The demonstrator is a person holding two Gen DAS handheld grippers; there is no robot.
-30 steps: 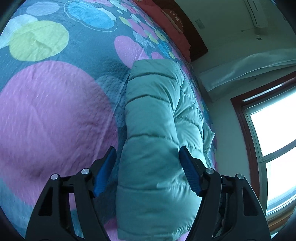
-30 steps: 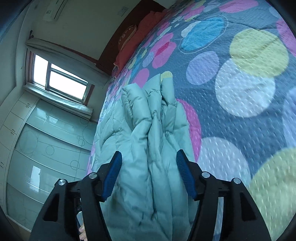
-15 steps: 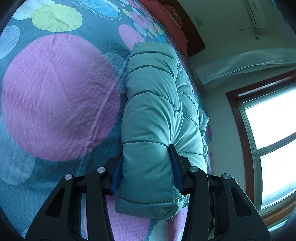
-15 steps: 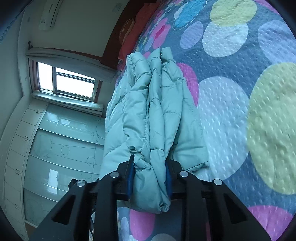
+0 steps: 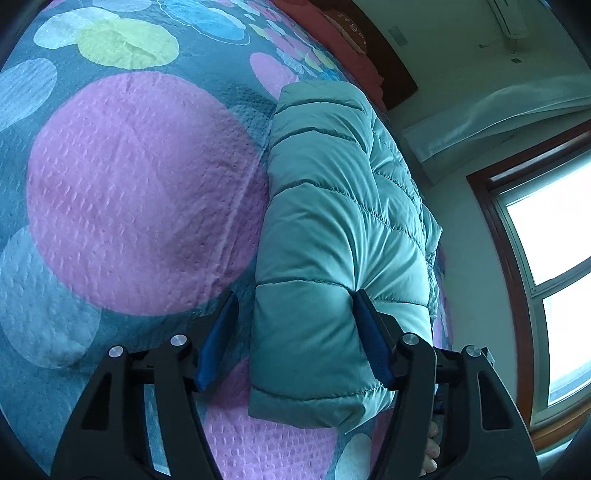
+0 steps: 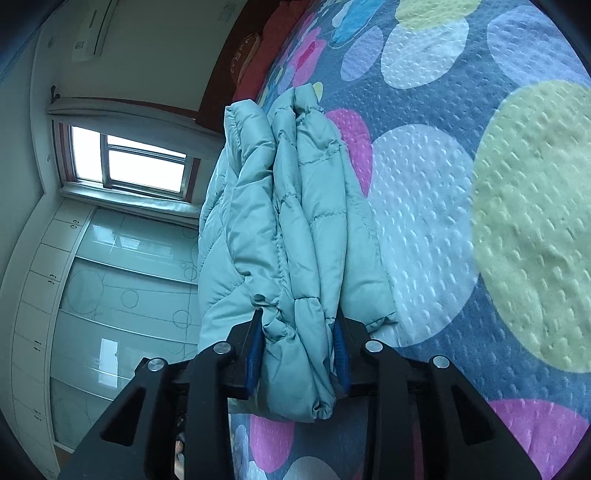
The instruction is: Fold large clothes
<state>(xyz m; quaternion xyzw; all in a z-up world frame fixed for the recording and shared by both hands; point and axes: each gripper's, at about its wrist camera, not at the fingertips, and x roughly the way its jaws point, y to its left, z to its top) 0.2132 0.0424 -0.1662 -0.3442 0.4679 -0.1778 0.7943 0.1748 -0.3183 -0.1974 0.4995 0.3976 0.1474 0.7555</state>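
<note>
Opening, 2 tools straddle 1 folded jacket [image 5: 332, 236].

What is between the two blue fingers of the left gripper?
The left wrist view shows a folded end of the green puffy jacket between the fingers of the left gripper. Its jaws are opening; one pad is off the jacket, with bedspread showing in the gap.

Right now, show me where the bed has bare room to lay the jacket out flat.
The spotted quilted bedspread lies bare beside the teal puffer jacket, on its side away from the window, from the big pink circle to the yellow-green circle. It is crowded by the red pillows and the window-side edge.
</note>
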